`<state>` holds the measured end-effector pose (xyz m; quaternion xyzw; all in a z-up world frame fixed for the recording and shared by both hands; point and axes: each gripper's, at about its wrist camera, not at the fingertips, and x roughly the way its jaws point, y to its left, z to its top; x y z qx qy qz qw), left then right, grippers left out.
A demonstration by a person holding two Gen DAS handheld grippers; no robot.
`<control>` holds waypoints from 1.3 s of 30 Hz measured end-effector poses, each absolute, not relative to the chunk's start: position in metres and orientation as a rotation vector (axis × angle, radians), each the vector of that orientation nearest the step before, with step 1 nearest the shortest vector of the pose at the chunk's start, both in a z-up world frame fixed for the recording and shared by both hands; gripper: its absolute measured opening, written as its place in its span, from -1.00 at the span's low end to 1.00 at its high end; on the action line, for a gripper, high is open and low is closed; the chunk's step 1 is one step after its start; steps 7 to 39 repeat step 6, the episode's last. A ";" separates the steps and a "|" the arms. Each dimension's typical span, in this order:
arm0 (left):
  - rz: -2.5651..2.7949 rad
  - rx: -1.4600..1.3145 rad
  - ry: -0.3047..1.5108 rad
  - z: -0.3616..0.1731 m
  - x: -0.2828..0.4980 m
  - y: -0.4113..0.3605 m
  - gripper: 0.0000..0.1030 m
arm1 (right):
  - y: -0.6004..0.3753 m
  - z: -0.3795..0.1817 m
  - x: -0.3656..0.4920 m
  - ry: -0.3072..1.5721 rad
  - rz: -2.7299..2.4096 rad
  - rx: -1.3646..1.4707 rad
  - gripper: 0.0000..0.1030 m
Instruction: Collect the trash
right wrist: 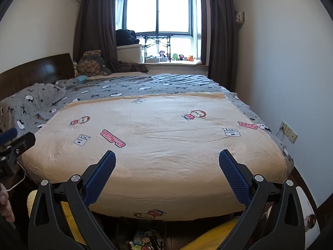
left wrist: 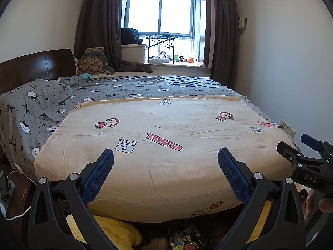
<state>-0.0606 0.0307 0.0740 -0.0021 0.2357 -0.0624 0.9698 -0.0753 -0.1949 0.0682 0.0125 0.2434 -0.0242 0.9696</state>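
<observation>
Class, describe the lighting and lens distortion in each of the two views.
Left wrist view: the window is blown out white, the walls dim, the bed bulges from the fisheye. Right wrist view: the same glare at the window, dark rounded corners, and the curtains bow.

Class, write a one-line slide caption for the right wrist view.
Open right tool over a beige cartoon blanket on the bed, facing the window.
</observation>
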 end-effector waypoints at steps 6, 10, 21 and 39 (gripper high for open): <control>-0.116 -0.001 0.485 0.071 -0.058 0.033 0.84 | -0.196 0.068 -0.075 0.493 -0.048 0.027 0.93; -0.116 -0.001 0.485 0.071 -0.058 0.033 0.84 | -0.196 0.068 -0.075 0.493 -0.048 0.027 0.93; -0.116 -0.001 0.485 0.071 -0.058 0.033 0.84 | -0.196 0.068 -0.075 0.493 -0.048 0.027 0.93; -0.116 -0.001 0.485 0.071 -0.058 0.033 0.84 | -0.196 0.068 -0.075 0.493 -0.048 0.027 0.93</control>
